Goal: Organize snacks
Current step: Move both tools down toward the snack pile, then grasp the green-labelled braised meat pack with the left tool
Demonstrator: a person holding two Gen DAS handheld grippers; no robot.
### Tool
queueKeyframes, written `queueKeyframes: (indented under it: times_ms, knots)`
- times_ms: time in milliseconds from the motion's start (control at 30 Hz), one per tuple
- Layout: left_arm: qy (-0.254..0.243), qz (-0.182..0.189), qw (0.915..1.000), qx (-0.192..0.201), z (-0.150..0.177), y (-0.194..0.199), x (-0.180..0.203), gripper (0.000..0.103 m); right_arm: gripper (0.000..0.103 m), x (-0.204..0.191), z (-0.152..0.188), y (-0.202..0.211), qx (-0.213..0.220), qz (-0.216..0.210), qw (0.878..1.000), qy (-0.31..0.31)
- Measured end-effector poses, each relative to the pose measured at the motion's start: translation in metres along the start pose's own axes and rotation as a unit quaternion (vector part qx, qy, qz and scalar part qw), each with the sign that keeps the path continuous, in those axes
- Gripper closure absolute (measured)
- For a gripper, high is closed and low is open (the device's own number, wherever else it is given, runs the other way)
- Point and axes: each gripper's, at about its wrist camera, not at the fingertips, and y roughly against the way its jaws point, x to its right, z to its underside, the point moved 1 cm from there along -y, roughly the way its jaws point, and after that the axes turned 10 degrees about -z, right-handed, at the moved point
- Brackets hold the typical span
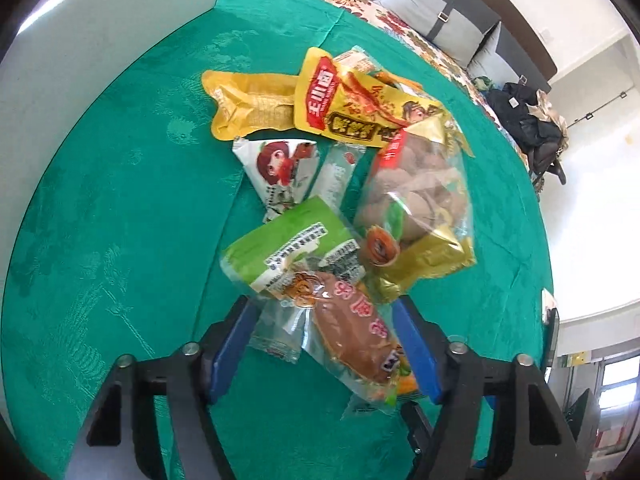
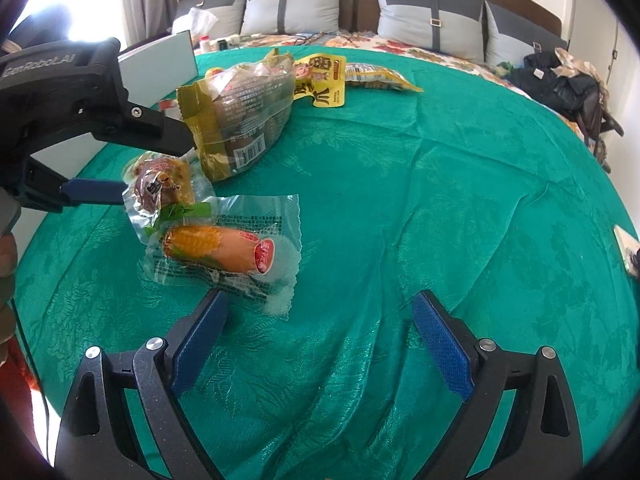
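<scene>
While the brown sausage pack point(image 1: 352, 340) lies low in the left wrist frame on the green cloth point(image 1: 120, 200), the left gripper point(image 1: 324, 344) brackets it, jaws half closed; contact cannot be told. Above lies the snack heap point(image 1: 360, 140). Lower in the right wrist frame, the right gripper point(image 2: 320, 340) stands wide, empty, beside the corn sausage point(image 2: 224, 250).

surface: green patterned tablecloth point(image 2: 440, 160) | left: white flat panel point(image 2: 160, 68) | behind: grey strapped pillows point(image 2: 294, 4), floral bedspread point(image 2: 400, 46), dark clothes pile point(image 2: 560, 80)
</scene>
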Motion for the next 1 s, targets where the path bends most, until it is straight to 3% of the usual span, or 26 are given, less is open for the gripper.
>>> queueKeyframes:
  times_ms: [67,233,367,500,567,667,800,867,933,1000]
  knots:
    - [-0.012,-0.008,0.9999,0.003,-0.001,0.001,-0.006,0.043,0.007,0.000,0.000,0.000,0.000,0.000,1.000,0.000]
    - [-0.076,-0.095,0.9924,0.018,-0.010,0.018,-0.018,0.040,0.007,0.000,0.000,0.002,0.000,0.000,1.000,0.000]
    - [-0.130,-0.162,0.9778,0.024,-0.011,0.031,-0.031,0.040,0.007,0.000,0.000,0.002,0.000,0.001,1.000,0.000]
    - [-0.153,-0.119,0.9810,0.012,-0.001,0.038,-0.034,0.037,0.007,0.000,0.001,0.002,0.000,0.001,1.000,0.000]
    - [-0.176,-0.116,0.9772,0.024,0.006,0.042,-0.029,0.036,0.007,0.000,0.000,0.002,0.000,0.000,1.000,0.000]
    - [-0.229,-0.146,0.9597,0.072,0.008,0.048,-0.014,0.023,0.007,0.000,0.000,0.002,0.000,0.001,1.000,0.000]
    - [-0.283,-0.150,0.9410,0.110,-0.009,0.040,0.002,0.018,0.007,0.000,0.000,0.002,0.000,0.001,1.000,0.000]
    - [-0.299,-0.159,0.9374,0.082,-0.019,0.023,0.002,0.014,0.007,0.000,0.001,0.002,0.000,0.001,1.000,0.000]
    - [-0.285,-0.157,0.9456,0.008,-0.025,0.002,-0.010,0.014,0.007,0.000,0.001,0.002,0.000,0.000,1.000,0.000]
    - [-0.253,-0.139,0.9569,-0.034,-0.023,0.002,-0.027,0.014,0.007,0.000,0.001,0.002,0.000,0.001,1.000,0.000]
